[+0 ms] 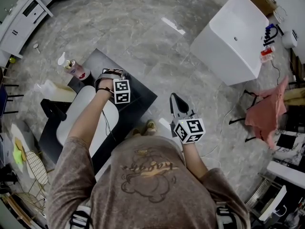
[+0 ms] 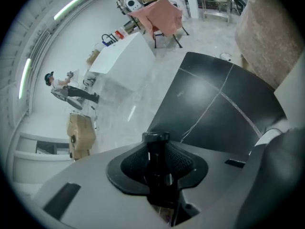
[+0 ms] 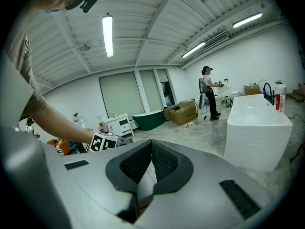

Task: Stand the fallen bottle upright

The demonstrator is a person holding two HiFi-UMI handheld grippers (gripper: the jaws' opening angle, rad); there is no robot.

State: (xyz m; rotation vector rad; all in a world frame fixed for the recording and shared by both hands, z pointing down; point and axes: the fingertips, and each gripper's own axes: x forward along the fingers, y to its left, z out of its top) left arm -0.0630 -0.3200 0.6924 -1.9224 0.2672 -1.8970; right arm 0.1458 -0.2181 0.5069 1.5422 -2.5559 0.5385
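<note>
Grey marbled floor (image 1: 143, 27) fills most of the head view. Big white bathtub (image 1: 228, 37) sits upper right, well apart from the work. Black table (image 1: 143, 97) is left of centre, w/ a white rounded piece (image 1: 83, 113) at its lower-left side; can't tell what that is. Pink cloth (image 1: 267, 111) hangs on a rack at the right edge. White cabinet (image 1: 24, 18) is in the upper-left corner, and a few small containers (image 1: 72, 68) stand just off the table's upper-left edge. My left gripper (image 1: 110, 75) is over the table, pointing steeply down. In the left gripper view its pads are clamped on a dark bottle (image 2: 158, 175). The bottle runs along the jaws, cap at the far tips, black tabletop behind it; can't tell if it's upright or lying. My right gripper (image 1: 175, 101) is held off the table's right side, lower centre of the head view, apart from the left one. Its own view shows the tips together, nothing btwn them, only floor showing through the gap. A person (image 3: 208, 92) stands far back, centre-right of the right gripper view.
</note>
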